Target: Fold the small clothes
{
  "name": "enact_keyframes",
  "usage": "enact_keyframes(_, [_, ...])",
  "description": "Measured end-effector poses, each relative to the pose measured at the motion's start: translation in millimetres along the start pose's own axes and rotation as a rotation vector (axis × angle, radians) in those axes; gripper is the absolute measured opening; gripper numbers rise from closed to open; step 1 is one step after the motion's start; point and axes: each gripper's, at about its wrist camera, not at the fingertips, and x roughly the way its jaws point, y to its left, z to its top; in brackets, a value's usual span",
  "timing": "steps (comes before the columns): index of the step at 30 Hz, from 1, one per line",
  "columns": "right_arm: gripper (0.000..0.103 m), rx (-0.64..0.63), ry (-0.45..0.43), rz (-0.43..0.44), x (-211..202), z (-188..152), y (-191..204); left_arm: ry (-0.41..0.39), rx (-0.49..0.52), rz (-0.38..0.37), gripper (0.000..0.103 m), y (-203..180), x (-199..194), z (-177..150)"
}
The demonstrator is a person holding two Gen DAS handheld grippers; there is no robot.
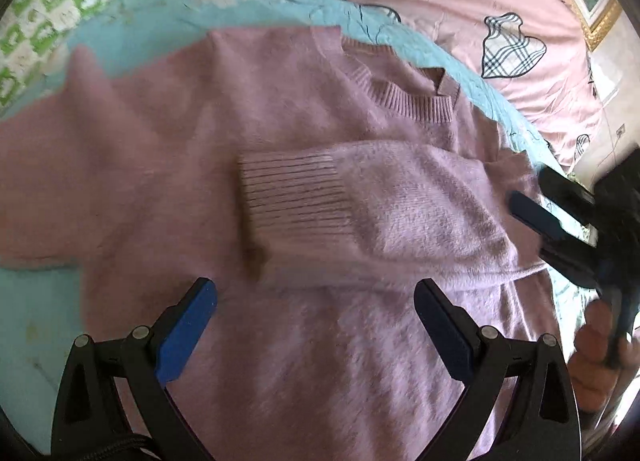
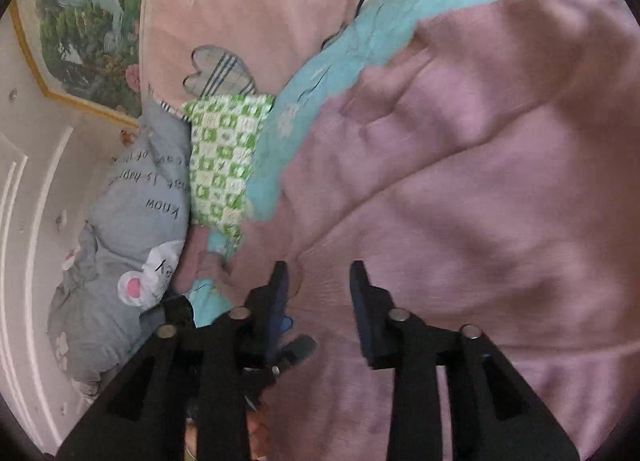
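A fuzzy mauve sweater [image 1: 248, 133] lies flat on a turquoise cloth [image 1: 256, 1], collar away from me. One sleeve [image 1: 360, 213] is folded across the chest, its ribbed cuff [image 1: 292, 197] pointing left. My left gripper [image 1: 316, 293] is open and empty just above the sweater's lower body. My right gripper [image 1: 556, 221] shows at the sweater's right edge in the left wrist view. In the right wrist view the right gripper [image 2: 320, 273] is open and empty over the sweater [image 2: 480, 181].
A pink bedsheet [image 1: 460, 1] with plaid heart prints lies beyond the turquoise cloth. A green-and-white checked cloth [image 2: 224, 157] and a grey printed pillow [image 2: 132, 229] lie at the bed's edge. A framed picture [image 2: 88, 21] hangs on the white wall.
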Motion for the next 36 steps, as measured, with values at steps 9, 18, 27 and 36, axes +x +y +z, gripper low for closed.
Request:
enact_keyframes(9, [0.049,0.014,-0.231,-0.119,-96.1,-9.6,-38.9,-0.030,-0.069,0.003,0.044,-14.8,30.3,35.7])
enact_keyframes(18, [0.051,0.049,-0.342,-0.331,-150.7,10.5,-79.2,-0.241,-0.020,-0.008,0.006,8.8,-35.0,28.2])
enact_keyframes(27, [0.057,0.052,-0.193,-0.458,-92.7,70.4,-109.5,-0.216,-0.047,-0.020,0.006,30.3,-18.3,13.6])
enact_keyframes(36, [0.008,-0.012,-0.238,-0.453,-97.0,81.9,-110.8,-0.287,0.036,-0.025,0.006,13.5,-37.3,10.6])
